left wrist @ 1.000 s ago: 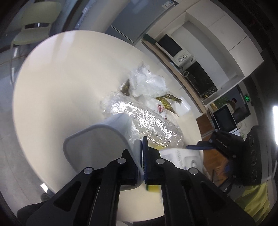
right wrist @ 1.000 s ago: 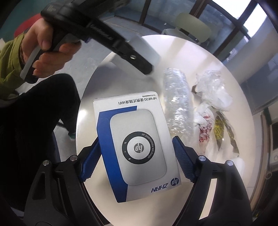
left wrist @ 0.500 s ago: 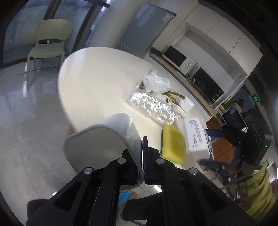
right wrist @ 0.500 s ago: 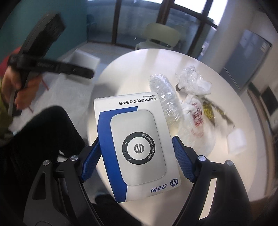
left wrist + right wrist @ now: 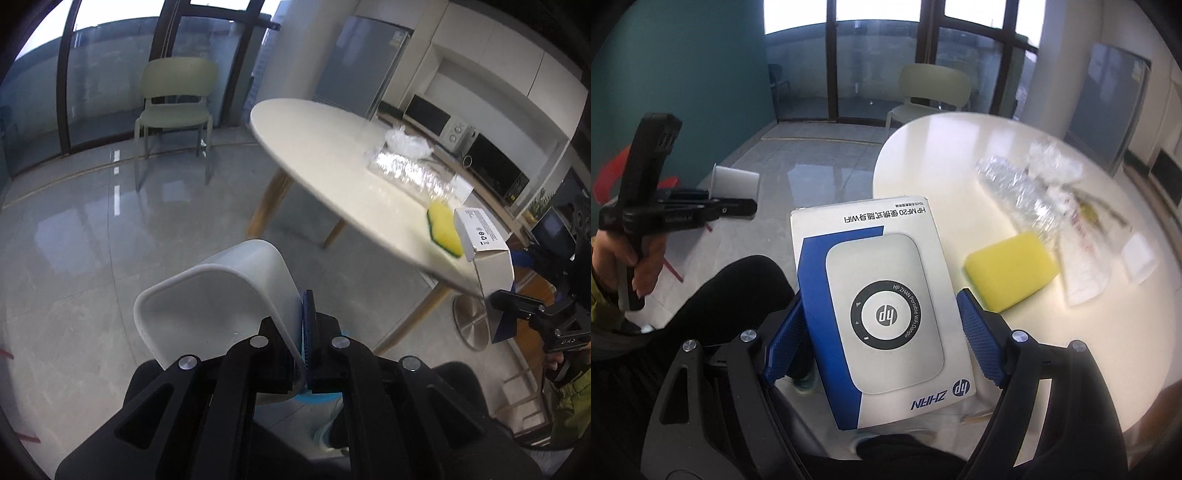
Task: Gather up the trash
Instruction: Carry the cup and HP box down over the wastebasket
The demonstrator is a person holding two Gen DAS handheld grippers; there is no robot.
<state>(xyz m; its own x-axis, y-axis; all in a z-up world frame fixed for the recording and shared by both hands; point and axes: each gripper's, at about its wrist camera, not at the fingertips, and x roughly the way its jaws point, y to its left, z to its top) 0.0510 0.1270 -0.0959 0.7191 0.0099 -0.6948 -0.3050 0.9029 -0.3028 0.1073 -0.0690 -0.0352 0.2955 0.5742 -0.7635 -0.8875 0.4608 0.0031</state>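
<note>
1. Right gripper (image 5: 882, 328) clamped across flat white-and-blue cardboard box (image 5: 879, 302), centre frame; long axis running from lower right to upper left, printed face up.
2. Left gripper (image 5: 304, 332) pinched on rim of pale grey plastic bin (image 5: 210, 302), lower centre, mouth facing camera.

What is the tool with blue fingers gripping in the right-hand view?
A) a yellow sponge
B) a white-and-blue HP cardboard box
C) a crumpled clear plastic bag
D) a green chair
B: the white-and-blue HP cardboard box sits clamped between the right gripper's blue fingers.
</note>
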